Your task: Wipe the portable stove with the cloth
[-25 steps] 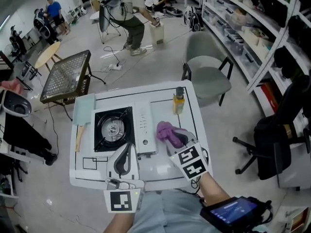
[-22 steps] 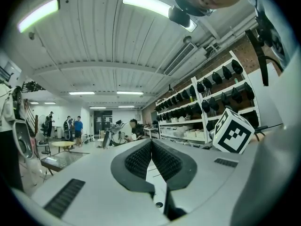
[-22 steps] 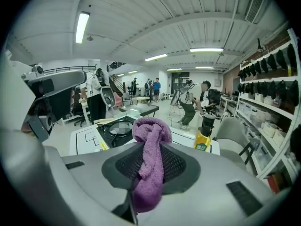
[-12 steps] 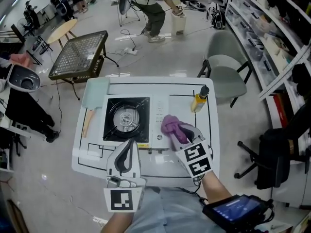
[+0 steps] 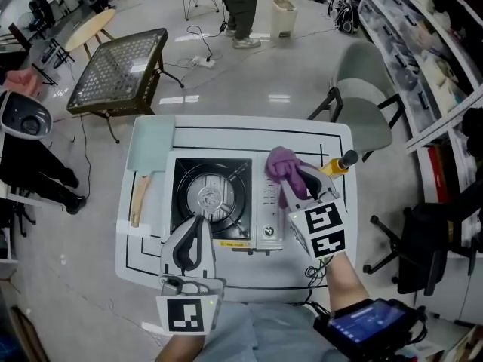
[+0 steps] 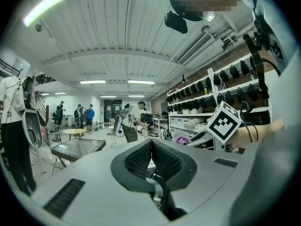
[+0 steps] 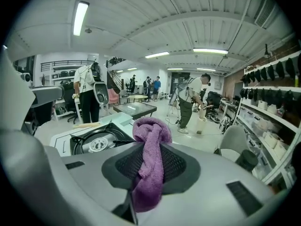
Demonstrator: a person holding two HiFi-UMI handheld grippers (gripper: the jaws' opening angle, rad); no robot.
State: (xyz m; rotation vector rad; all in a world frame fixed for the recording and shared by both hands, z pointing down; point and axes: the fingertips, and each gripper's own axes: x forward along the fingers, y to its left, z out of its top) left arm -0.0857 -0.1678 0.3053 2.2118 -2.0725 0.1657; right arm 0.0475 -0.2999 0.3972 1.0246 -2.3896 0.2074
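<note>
- The right gripper (image 5: 291, 182) pinches the purple terry cloth (image 5: 281, 163), and a bunched wad sticks out past its tips
- The cloth hangs over the far right part of the portable stove (image 5: 192, 179), a black burner top with a white control strip on its right; whether it touches yet I cannot tell
- To wipe well, I judge the wad should press flat on the strip and sweep in overlapping strokes, going round the raised pan supports so the loops do not snag
- The left gripper (image 5: 195, 228), jaws pressed together on nothing, sits at the stove's near edge and could steady the body
- The only container is a black-capped bottle of yellow liquid (image 5: 337, 164) on the white table (image 5: 151, 259), just right of the cloth; its fill level is unclear
</note>
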